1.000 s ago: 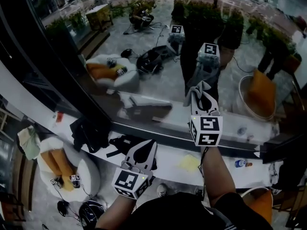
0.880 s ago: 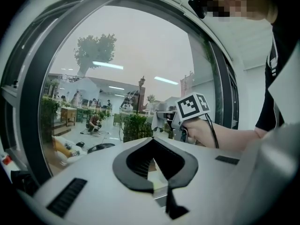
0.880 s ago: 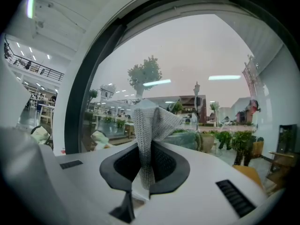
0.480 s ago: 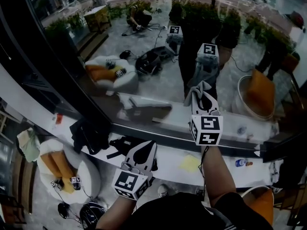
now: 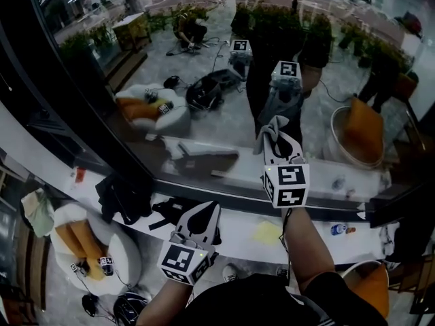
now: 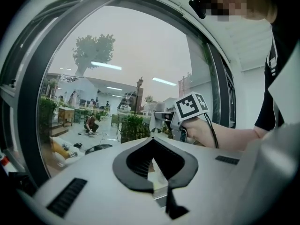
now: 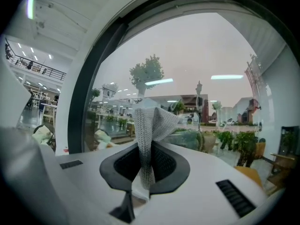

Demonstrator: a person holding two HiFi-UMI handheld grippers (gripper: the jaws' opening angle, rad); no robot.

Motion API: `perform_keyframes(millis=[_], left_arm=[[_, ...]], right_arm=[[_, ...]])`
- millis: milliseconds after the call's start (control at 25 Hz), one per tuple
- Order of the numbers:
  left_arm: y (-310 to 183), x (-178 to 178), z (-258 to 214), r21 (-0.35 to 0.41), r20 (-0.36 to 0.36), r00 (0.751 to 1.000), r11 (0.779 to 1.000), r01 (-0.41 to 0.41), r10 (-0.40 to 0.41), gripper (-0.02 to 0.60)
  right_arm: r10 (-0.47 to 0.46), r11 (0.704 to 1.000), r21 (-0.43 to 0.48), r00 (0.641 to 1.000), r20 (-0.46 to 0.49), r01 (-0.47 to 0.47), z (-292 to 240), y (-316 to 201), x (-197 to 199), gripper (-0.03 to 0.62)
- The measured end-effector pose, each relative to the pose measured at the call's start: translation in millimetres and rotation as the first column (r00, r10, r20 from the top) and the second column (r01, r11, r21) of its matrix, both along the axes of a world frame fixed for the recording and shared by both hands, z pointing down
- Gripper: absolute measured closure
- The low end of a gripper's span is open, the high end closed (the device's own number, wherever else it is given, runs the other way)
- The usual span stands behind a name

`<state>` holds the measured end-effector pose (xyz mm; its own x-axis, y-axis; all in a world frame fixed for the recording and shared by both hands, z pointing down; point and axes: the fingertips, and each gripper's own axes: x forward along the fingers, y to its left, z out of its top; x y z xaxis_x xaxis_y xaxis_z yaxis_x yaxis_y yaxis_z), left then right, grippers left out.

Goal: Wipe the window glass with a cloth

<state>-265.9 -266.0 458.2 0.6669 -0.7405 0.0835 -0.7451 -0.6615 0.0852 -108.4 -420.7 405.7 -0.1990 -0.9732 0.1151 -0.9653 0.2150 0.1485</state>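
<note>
The head view looks steeply down at the window glass (image 5: 204, 114); both gripper views face it closely.

big dark-framed window (image 5: 224, 124) right past the fingers (image 5: 270, 152), long white ledge (image 5: 234, 233) under them, round white chair (image 5: 124, 247) to their left, green plants (image 5: 272, 20) far beyond

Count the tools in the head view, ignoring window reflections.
2. The left tool is lower, empty; the right tool is higher, by the glass, gripping the cloth.

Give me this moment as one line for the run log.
right claw: shut on grey knitted cloth | cloth: up at window glass, contact unclear | left claw: shut, empty, low
</note>
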Motion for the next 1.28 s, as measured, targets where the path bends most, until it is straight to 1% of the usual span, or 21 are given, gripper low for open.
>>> perform_keyframes(millis=[240,320,520,640,720,800,920,1080,1280], left_arm=[[-4.5,7.3,-9.5,0.024,-0.012,0.999,0.999,-0.029,0.030,0.574],[-7.7,9.9,-13.0,0.034,-0.014,0.999,0.999,-0.040,0.040,0.574],[-15.4,21.5,-33.7,0.052,-0.024,0.997,0.996,-0.070,0.071,0.574],[-22.4,27.5,-42.0,0.102,-0.018,0.995,0.990,-0.100,0.102,0.574],[-25.8,32.2,-47.6,0.109,-0.023,0.993,0.988,-0.111,0.114,0.574],[-26.4,37.0,-51.6,0.099,-0.035,0.992,0.988,-0.119,0.123,0.574],[-26.4,39.4,-46.6,0.110,-0.034,0.988,0.983,-0.144,0.149,0.574],[-24.1,42.0,-42.2,0.098,-0.031,0.985,0.981,-0.165,0.169,0.574],[-24.3,42.6,-39.4,0.091,-0.036,0.982,0.979,-0.180,0.184,0.574]], right_arm=[[-0.041,0.998,0.055,0.998,-0.048,0.044,-29.4,6.8,-21.5,0.542],[-0.034,0.996,0.077,0.998,-0.055,0.039,-43.6,5.3,-22.4,0.542],[0.000,0.992,0.124,0.999,-0.035,0.005,-78.5,0.9,-14.8,0.542],[0.011,0.990,0.143,0.999,-0.036,-0.006,-92.0,-0.4,-12.0,0.542],[0.017,0.989,0.150,0.999,-0.038,-0.011,-96.4,-1.9,-10.2,0.542],[0.026,0.989,0.148,0.999,-0.043,-0.020,-96.7,-3.7,-7.6,0.542],[0.043,0.990,0.137,0.998,-0.044,-0.036,-93.8,-7.7,-4.1,0.542],[0.065,0.988,0.146,0.997,-0.050,-0.057,-96.2,-7.2,-2.2,0.542],[0.070,0.988,0.140,0.997,-0.044,-0.064,-96.7,-8.4,-0.3,0.543]])
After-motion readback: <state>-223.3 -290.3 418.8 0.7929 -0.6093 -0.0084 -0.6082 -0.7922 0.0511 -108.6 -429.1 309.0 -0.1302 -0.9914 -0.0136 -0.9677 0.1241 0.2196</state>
